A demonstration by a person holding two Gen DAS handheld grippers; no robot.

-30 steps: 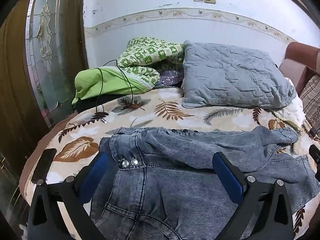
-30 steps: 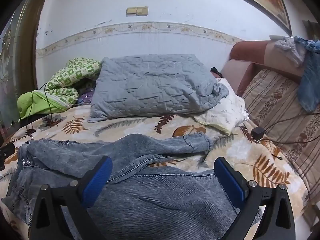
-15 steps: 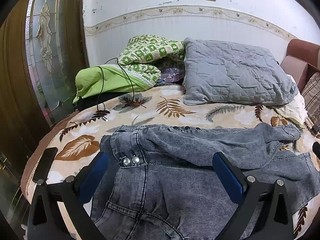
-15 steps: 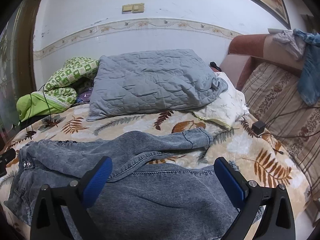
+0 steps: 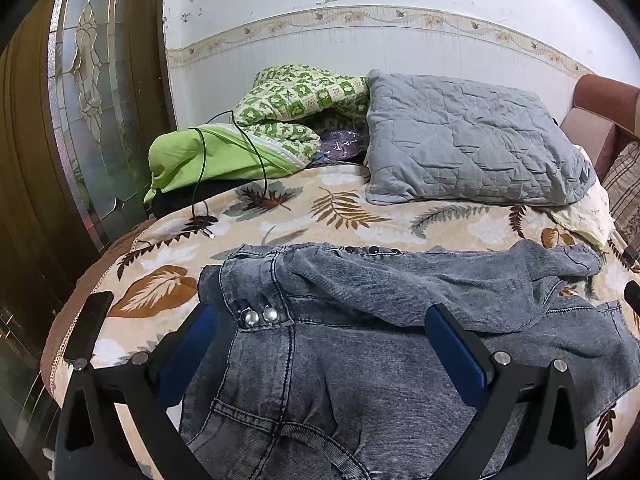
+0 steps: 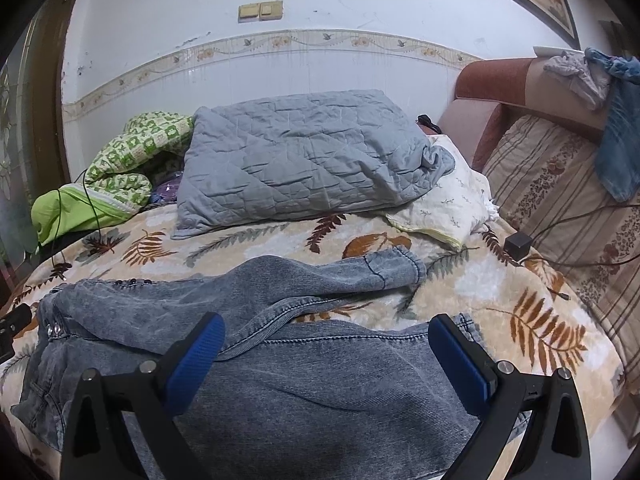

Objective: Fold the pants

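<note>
The jeans [image 5: 360,360] lie on the bed [image 5: 168,248], close to its near edge, on a blanket with brown and grey leaves. They are grey-blue. The top part, with two shiny buttons [image 5: 260,316], is toward the left side of the bed. The legs run toward the right side, where the headboard [image 6: 500,92] is.

The left gripper [image 5: 320,344] hangs just over the waist end. Its blue pads are wide apart and it holds nothing. The right gripper [image 6: 326,356] hangs over the near leg, and it is wide apart and holding nothing too. I cannot tell if either one touches the cloth.

The folding has only begun, I think. One leg [image 6: 320,280] lies across the far side of the jeans, but it is crooked and bumpy, and its cuff [image 6: 396,268] pokes out onto the blanket. The other leg lies flat along the near edge, and its end reaches toward the right. The two legs do not line up yet.

So a lot is left. The legs need to be laid one on top of the other and made smooth. Then the jeans need to be folded in half, or more, into a small neat pile.

A grey pillow [image 5: 468,140] and a green quilt [image 5: 288,112] sit along the far edge by the wall, well apart from the jeans. A black phone [image 5: 88,328] rests at the left edge.
</note>
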